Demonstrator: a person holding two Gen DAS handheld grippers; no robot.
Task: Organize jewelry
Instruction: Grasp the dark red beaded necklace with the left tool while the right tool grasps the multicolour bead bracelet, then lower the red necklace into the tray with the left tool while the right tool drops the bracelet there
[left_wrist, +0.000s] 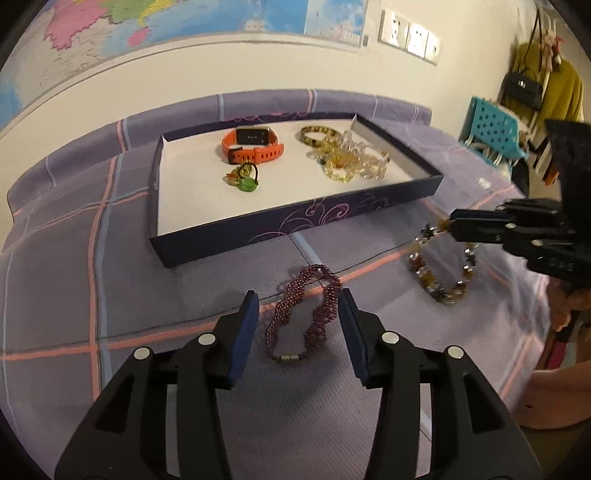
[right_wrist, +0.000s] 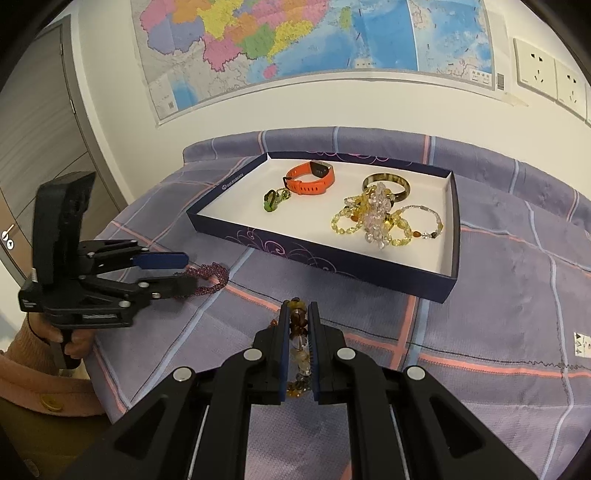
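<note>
While the left gripper (left_wrist: 297, 314) sits spread around the dark red beaded bracelet (left_wrist: 303, 317) lying on the purple plaid bed cover (left_wrist: 110, 280), the right gripper (right_wrist: 298, 314) is pinching the amber beaded bracelet (right_wrist: 298, 332) near the box. Far behind, the navy tray box (left_wrist: 258, 225) holds an orange watch (left_wrist: 253, 146), green ring piece (left_wrist: 245, 179), and a bangle with yellow bead strands (left_wrist: 347, 158) at its right.

Maroon beaded bracelet (left_wrist: 303, 312) between spread fingers (left_wrist: 243, 334)

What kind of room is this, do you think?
Probably a bedroom at home: a plaid bedsheet under the jewelry tray, a wall map, and clothes with a handbag hanging nearby.
</note>
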